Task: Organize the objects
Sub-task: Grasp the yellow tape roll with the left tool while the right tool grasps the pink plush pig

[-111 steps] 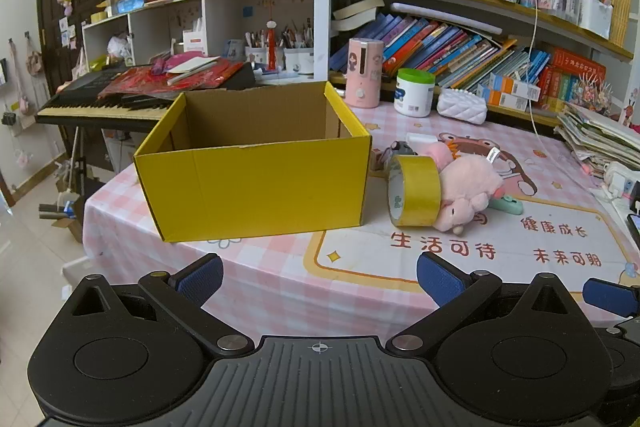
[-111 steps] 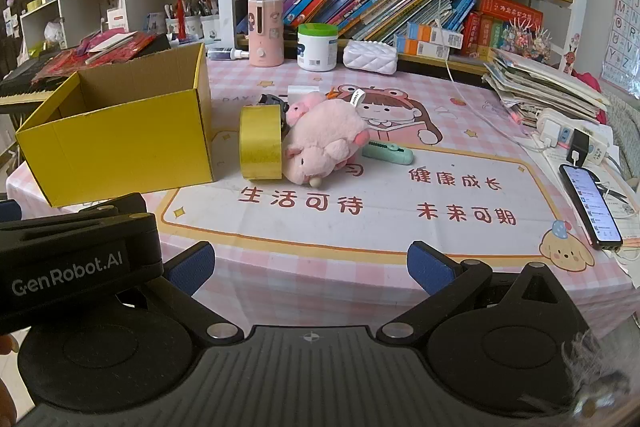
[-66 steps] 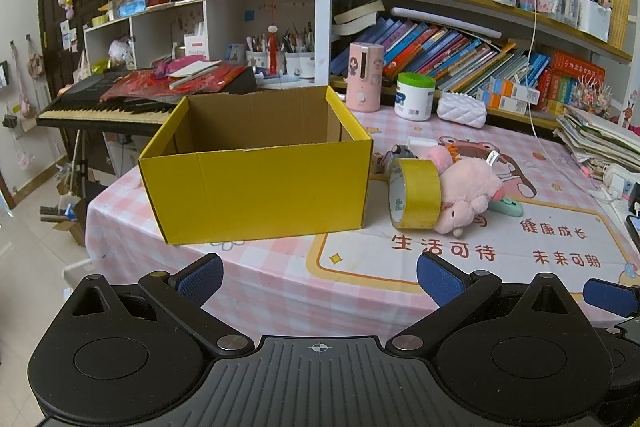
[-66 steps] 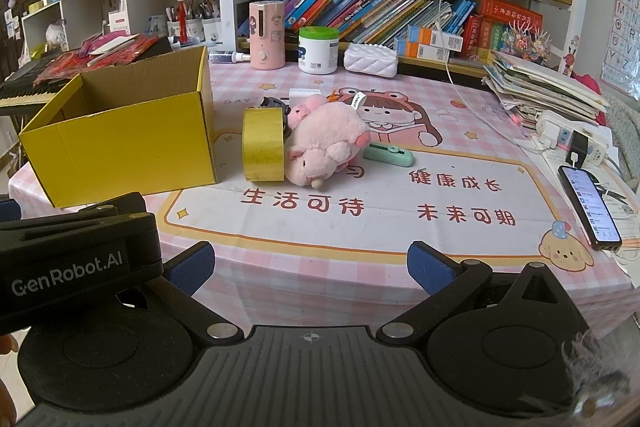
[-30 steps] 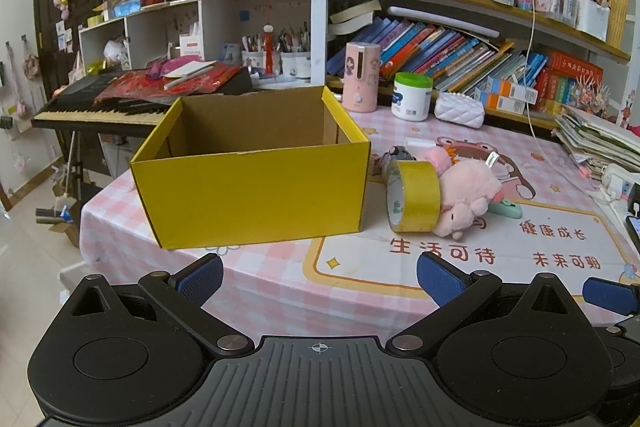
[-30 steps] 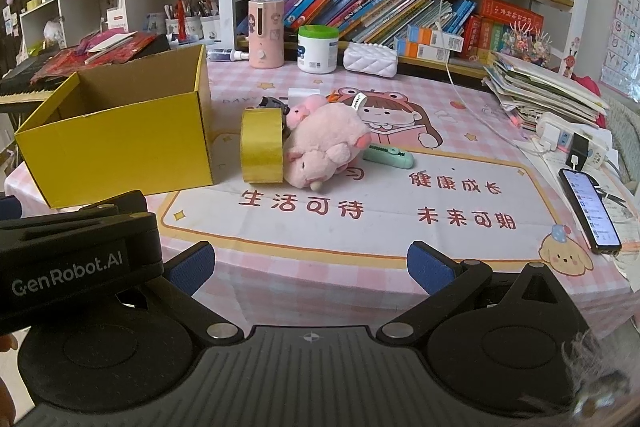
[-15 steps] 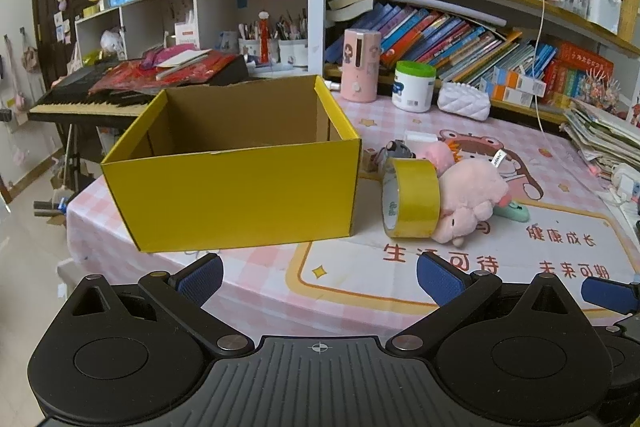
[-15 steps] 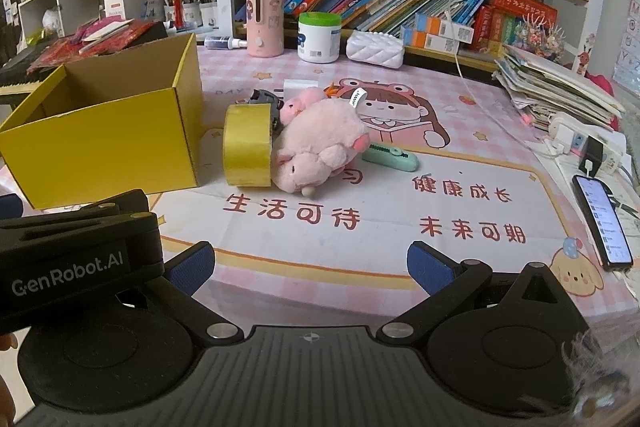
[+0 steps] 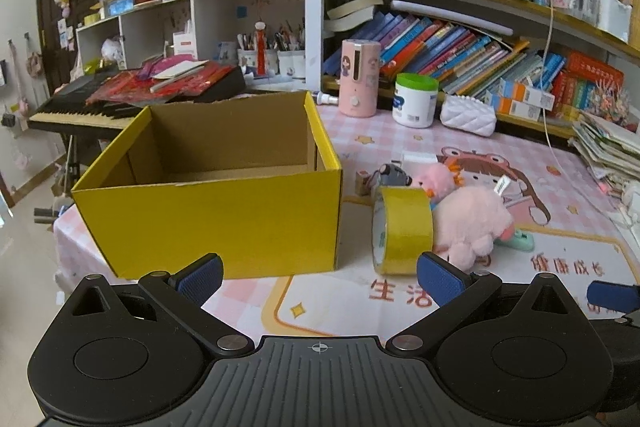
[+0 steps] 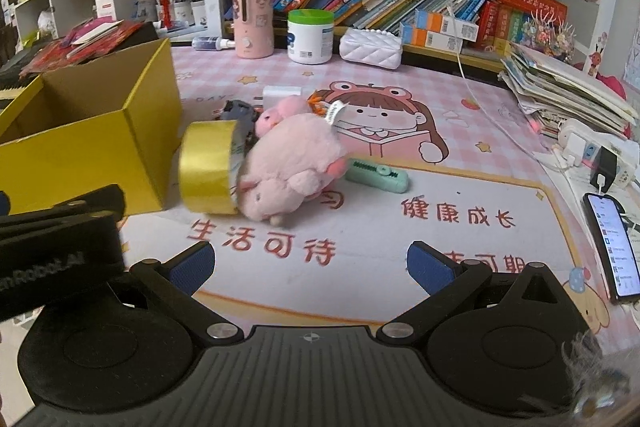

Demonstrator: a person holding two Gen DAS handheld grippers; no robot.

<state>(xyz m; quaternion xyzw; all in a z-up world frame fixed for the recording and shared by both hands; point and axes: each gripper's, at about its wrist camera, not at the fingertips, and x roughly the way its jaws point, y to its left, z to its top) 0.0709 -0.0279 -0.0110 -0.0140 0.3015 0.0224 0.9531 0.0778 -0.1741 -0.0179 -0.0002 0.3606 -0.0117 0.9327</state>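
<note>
An open yellow cardboard box (image 9: 216, 215) (image 10: 80, 147) stands on the left of the table, with nothing seen inside. Right of it a yellow tape roll (image 9: 402, 229) (image 10: 208, 167) stands on edge against a pink plush toy (image 9: 468, 219) (image 10: 292, 167). Behind them lie a small grey object (image 9: 394, 174) (image 10: 238, 111) and a white block (image 10: 282, 93). A mint green tool (image 10: 378, 177) lies right of the plush. My left gripper (image 9: 318, 277) is open, short of the box and tape. My right gripper (image 10: 310, 267) is open over the printed mat, short of the plush.
At the table's back stand a pink canister (image 10: 253, 21), a green-lidded white jar (image 10: 310, 37) and a white quilted pouch (image 10: 370, 47) below bookshelves. A phone (image 10: 612, 243), chargers and a paper stack (image 10: 568, 83) fill the right edge. A keyboard piano (image 9: 120, 99) stands beyond the left edge.
Both grippers have moved forward toward the table; the box, tape roll and plush now loom larger and nearer. Nothing on the table has moved and both grippers stay open.
</note>
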